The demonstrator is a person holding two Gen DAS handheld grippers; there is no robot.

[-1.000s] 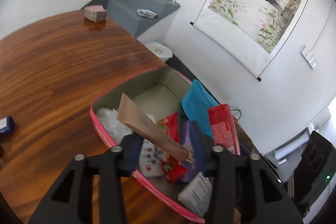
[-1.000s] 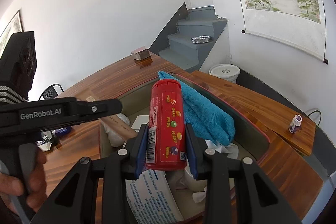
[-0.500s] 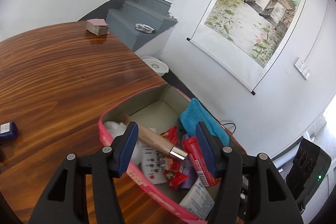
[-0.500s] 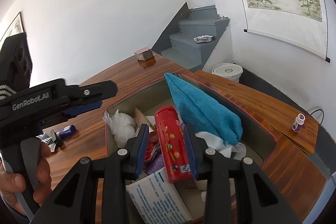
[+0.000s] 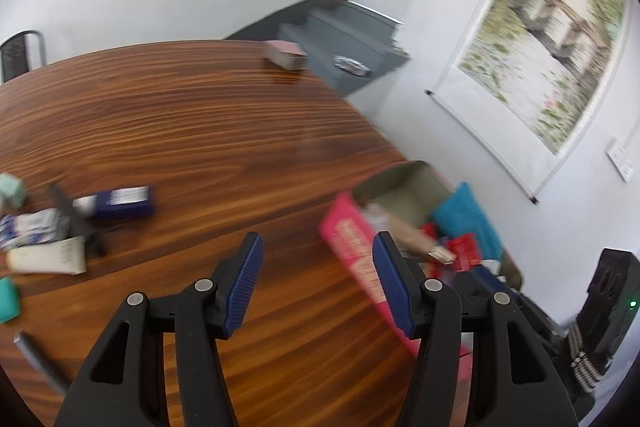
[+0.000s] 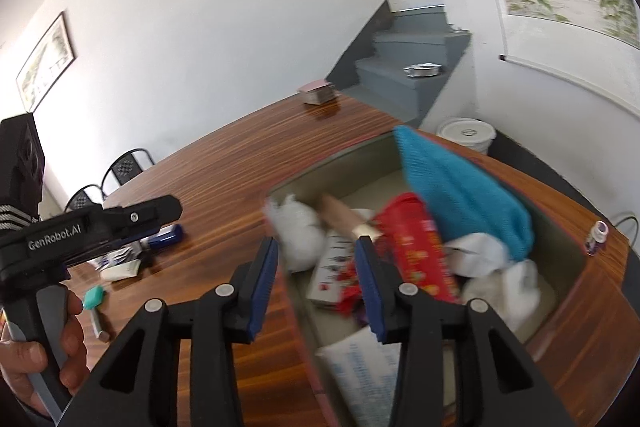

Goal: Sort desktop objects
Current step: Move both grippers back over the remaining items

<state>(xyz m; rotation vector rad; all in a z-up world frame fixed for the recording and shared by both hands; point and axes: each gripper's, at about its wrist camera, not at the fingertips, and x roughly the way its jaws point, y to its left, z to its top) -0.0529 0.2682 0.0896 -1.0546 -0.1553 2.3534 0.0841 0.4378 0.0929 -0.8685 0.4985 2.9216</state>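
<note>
- Step in hand, as judged: between deliveries; both tools empty, next item not yet chosen.
- Left gripper [image 5: 318, 279]: fingers wide apart, nothing between them, only bare worktop [image 5: 192, 131] beneath; aimed away from the pink box [image 5: 352, 243] toward the loose pile.
- Right gripper [image 6: 316, 281]: fingers parting, nothing pinched; poised at the near rim of the box.
- Box contents: red canister [image 6: 416, 247] lying flat, blue cloth [image 6: 456, 195] draped over the far side, tan tube [image 6: 344, 217], white wads, printed packets.
- Unsorted items at the left of the worktop: dark blue packet [image 5: 124, 201], cream tube [image 5: 48, 261], teal piece [image 5: 8, 299], silver sachet; edges blurred, exact contact between them not readable.
- Next move, as judged: left tool to reach over the pile, single out one item, close on it squarely. Flat packets likely hard to lift off wood.
- Risk: nudging neighbours in the crowded pile.
</note>
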